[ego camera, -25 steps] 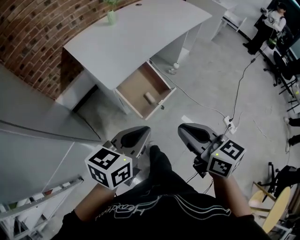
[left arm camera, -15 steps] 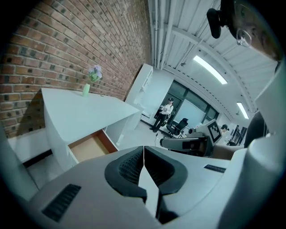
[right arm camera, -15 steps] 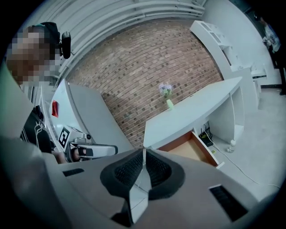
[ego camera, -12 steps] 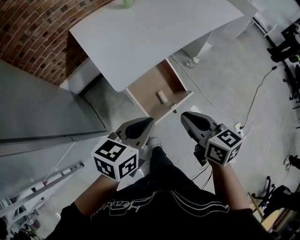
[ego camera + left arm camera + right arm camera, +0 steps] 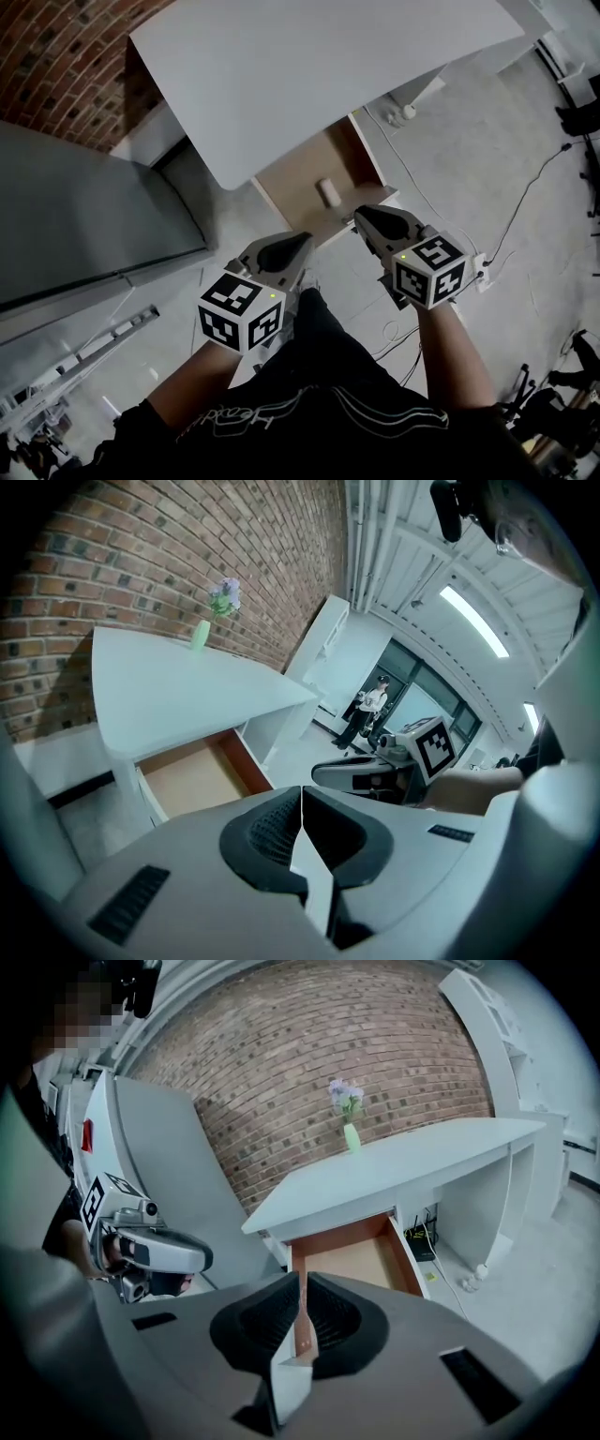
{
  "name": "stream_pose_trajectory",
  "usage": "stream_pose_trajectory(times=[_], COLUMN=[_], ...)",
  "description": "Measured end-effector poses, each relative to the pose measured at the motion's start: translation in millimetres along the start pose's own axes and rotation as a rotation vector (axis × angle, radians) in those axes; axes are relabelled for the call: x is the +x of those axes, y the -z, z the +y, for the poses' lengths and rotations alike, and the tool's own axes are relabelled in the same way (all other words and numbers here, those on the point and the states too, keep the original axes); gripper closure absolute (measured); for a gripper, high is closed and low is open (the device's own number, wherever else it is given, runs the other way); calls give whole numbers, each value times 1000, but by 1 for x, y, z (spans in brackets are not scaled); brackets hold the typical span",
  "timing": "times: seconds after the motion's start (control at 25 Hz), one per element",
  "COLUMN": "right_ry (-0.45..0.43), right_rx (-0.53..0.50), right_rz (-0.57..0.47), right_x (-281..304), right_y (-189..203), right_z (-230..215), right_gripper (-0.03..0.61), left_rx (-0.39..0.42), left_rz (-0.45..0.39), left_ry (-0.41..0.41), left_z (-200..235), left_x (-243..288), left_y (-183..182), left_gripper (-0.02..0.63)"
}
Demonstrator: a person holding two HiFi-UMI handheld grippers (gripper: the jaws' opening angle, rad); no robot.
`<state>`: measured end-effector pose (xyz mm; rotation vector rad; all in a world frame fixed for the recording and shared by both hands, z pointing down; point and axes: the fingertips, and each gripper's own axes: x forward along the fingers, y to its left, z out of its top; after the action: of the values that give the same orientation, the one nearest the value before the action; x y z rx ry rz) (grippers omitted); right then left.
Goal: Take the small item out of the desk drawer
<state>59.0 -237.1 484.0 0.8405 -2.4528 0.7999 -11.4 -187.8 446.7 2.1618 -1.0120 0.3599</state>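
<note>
The white desk has its wooden drawer pulled open, and a small pale cylinder lies on the drawer's floor. In the head view both grippers hang just short of the drawer's front edge. My left gripper is to the drawer's lower left, my right gripper at its lower right corner. Both are shut with nothing between the jaws. From the left gripper the drawer shows as open. The view from the right gripper also shows the drawer, but the item is hidden in both.
A brick wall backs the desk, and a grey panel stands to its left. A green vase with flowers sits on the desktop. Cables run over the concrete floor at right. A person stands far off.
The desk and open drawer have come closer in the head view. Both grippers, still shut, now sit right at the drawer's front edge instead of well short of it.
</note>
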Motion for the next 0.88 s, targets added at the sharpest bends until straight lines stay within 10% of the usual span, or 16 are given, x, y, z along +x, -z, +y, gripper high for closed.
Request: stream_pose_trajectory(times=[0.6,0.88], right_ry=[40,35], right_rx=[-132,-207], right_rz=[265,404], right_x=[115,160], right_y=[63,87], right_z=[-77,-92], right_gripper=[521,419], left_rx=[-77,-116], left_rz=[69,87], left_ry=[-43,-43], left_z=[51,66], left_x=[49,64], left_y=[49,61], left_gripper=[591,591])
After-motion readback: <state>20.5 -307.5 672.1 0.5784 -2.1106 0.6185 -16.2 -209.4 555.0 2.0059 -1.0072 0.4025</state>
